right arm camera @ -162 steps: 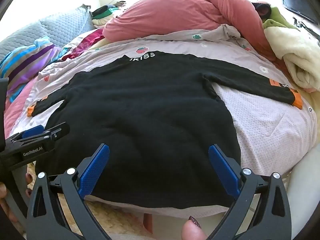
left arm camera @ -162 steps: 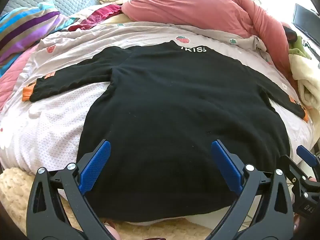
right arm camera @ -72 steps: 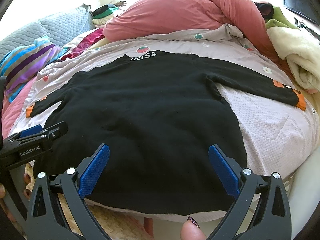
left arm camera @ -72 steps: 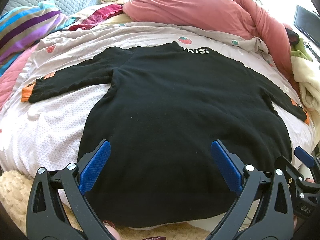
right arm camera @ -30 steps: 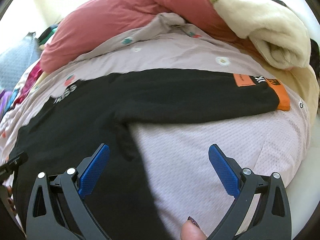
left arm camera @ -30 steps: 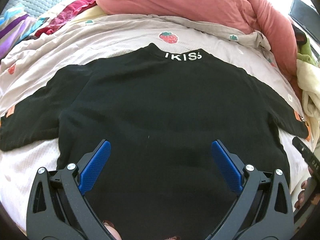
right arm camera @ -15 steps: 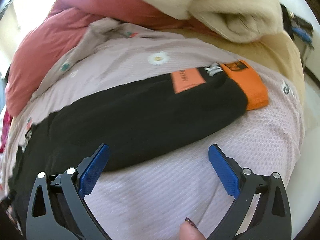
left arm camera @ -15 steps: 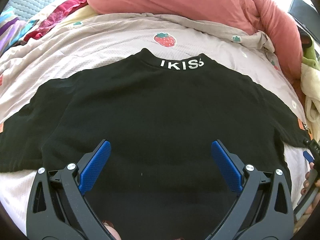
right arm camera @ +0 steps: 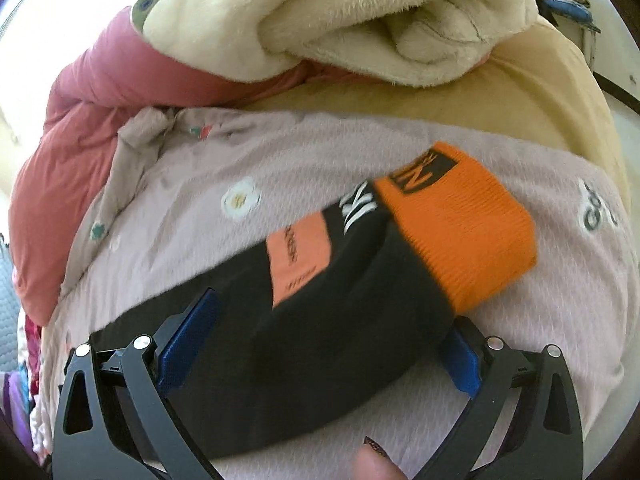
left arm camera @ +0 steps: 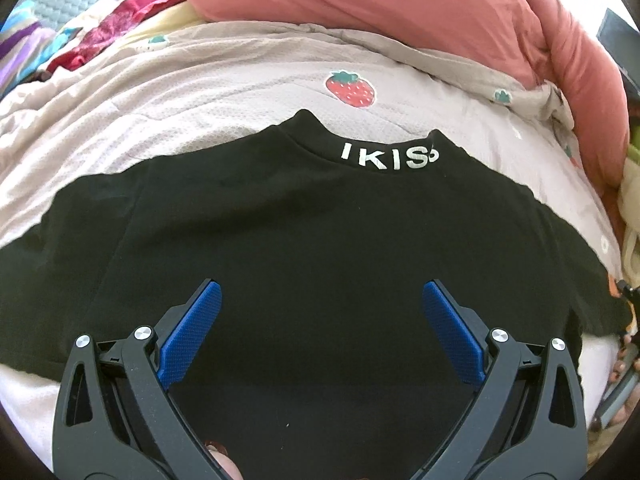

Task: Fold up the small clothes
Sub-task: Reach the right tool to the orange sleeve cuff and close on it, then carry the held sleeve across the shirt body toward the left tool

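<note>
**Right gripper at the sleeve end, first fold about to start**

A black sweater (left arm camera: 320,240) lies flat on the bed, on a pale pink blanket (left arm camera: 224,92) with a strawberry print. Its neckband, with white letters, points away from the person. The left gripper (left arm camera: 320,328) hovers over the middle of the sweater body with its jaws spread wide and holding nothing.

The right gripper (right arm camera: 324,344) is at the end of the right sleeve (right arm camera: 320,320), just before the orange cuff (right arm camera: 460,228). Its jaws are also released, one blue pad on each side of the sleeve, and one pad is partly hidden by the fabric. I cannot tell if the pads already touch the cloth. A cream fleece blanket (right arm camera: 340,12) is bunched beyond the cuff.

The step in hand seems to be the sleeve fold. The next move probably needs the right gripper to close on the sleeve near the cuff, then carry it across onto the body. The left gripper may need to press the body down, because the knit can slide on the soft bed.
</note>
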Tool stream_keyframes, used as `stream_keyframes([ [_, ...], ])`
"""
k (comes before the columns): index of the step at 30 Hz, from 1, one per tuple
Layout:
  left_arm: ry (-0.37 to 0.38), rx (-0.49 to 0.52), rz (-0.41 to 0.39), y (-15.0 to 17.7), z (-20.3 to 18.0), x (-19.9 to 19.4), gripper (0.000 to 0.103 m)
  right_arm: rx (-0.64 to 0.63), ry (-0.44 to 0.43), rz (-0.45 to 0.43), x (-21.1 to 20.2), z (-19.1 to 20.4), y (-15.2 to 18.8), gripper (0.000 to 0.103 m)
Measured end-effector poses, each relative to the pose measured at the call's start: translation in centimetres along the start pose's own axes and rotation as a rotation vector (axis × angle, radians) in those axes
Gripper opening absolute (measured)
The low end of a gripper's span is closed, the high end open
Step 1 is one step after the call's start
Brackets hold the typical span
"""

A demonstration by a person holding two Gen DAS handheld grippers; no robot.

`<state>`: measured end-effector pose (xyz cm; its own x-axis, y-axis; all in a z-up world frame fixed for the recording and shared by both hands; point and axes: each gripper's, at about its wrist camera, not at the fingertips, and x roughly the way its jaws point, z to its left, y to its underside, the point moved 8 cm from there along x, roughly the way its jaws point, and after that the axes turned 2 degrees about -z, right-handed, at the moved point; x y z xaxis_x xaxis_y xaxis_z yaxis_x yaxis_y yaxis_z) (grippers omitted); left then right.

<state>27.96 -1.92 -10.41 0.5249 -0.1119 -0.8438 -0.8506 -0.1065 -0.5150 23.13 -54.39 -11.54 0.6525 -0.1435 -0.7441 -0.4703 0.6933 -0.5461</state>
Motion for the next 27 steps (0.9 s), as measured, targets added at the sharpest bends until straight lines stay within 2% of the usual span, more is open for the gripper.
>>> stream_keyframes([
  [1, 0.001, -0.005, 0.001, 0.0, 0.1, 0.2, 0.095, 0.0, -0.002, -0.008, 0.1, 0.1, -0.2, 0.097],
  [3, -0.006, -0.002, -0.002, 0.0, 0.1, 0.4, 0.095, -0.001, -0.002, -0.028, 0.0, 0.1, -0.6, 0.075],
  [4, -0.008, 0.0, -0.003, 0.0, 0.1, 0.5, 0.095, 0.001, -0.005, -0.031, 0.0, 0.0, -0.6, 0.055],
  [5, -0.007, 0.0, -0.003, 0.0, 0.1, 0.5, 0.095, 0.005, -0.019, -0.03, 0.0, 0.1, -0.7, 0.041],
  [8, 0.006, 0.0, -0.005, -0.1, 0.1, 0.5, 0.095, -0.026, -0.058, -0.045, -0.8, 0.9, -0.6, 0.022],
  [10, 0.022, -0.004, -0.011, -0.2, 0.2, 0.2, 0.095, -0.063, -0.089, -0.062, -1.7, 2.0, -0.5, 0.013],
  [17, 0.025, -0.012, -0.042, -0.8, 1.1, -1.2, 0.095, -0.211, -0.213, -0.121, -5.6, 9.1, -0.1, 0.01],
  [27, 0.049, -0.05, -0.066, -1.3, 3.0, -3.5, 0.095, -0.375, -0.385, -0.12, -9.3, 19.9, 2.9, 0.01],
])
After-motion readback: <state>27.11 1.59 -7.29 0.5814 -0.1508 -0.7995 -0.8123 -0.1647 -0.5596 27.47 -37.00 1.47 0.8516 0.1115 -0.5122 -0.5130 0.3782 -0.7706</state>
